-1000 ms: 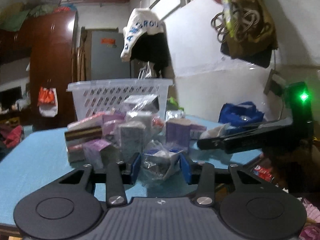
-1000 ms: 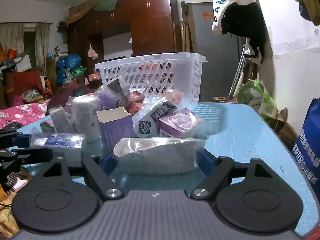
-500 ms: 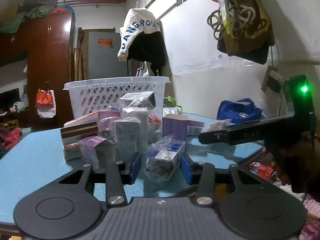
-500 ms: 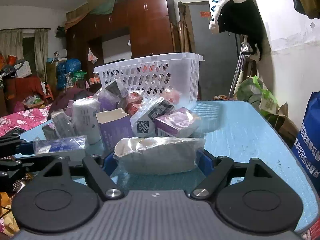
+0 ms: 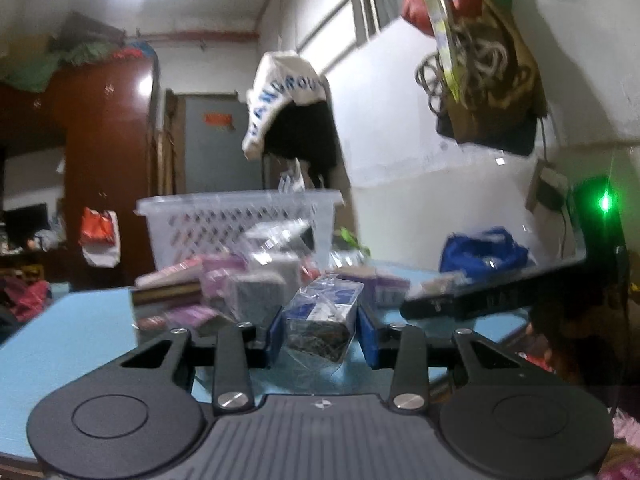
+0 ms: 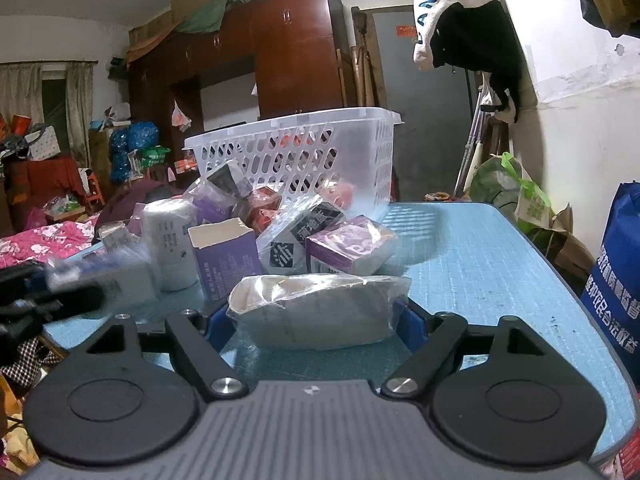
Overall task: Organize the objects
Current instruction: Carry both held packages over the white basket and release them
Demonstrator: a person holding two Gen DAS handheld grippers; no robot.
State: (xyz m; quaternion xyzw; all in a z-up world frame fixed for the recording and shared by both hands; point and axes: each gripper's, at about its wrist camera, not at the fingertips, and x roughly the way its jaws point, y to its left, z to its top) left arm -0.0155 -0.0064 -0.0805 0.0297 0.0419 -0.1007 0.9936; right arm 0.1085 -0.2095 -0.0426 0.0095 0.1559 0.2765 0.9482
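My left gripper (image 5: 322,330) is shut on a plastic-wrapped blue and white box (image 5: 324,316), held above the blue table (image 5: 68,336). My right gripper (image 6: 316,312) is shut on a silver-white plastic-wrapped packet (image 6: 316,312), low over the table (image 6: 472,264). A pile of wrapped boxes (image 5: 224,288) lies ahead of both grippers, also in the right wrist view (image 6: 280,236). A white slotted basket (image 5: 240,220) stands behind the pile, also in the right wrist view (image 6: 304,152). The right gripper shows as a black bar in the left wrist view (image 5: 500,300).
A blue bag (image 5: 484,252) sits at the table's right side by the white wall. Another blue bag (image 6: 616,280) stands off the table's right edge. A brown wardrobe (image 6: 256,64) and grey door (image 5: 212,144) stand behind. Clothes (image 5: 292,112) hang above the basket.
My left gripper has lifted the blue and white box higher and tilted upward, with motion blur now. My right gripper has held its packet nearly still.
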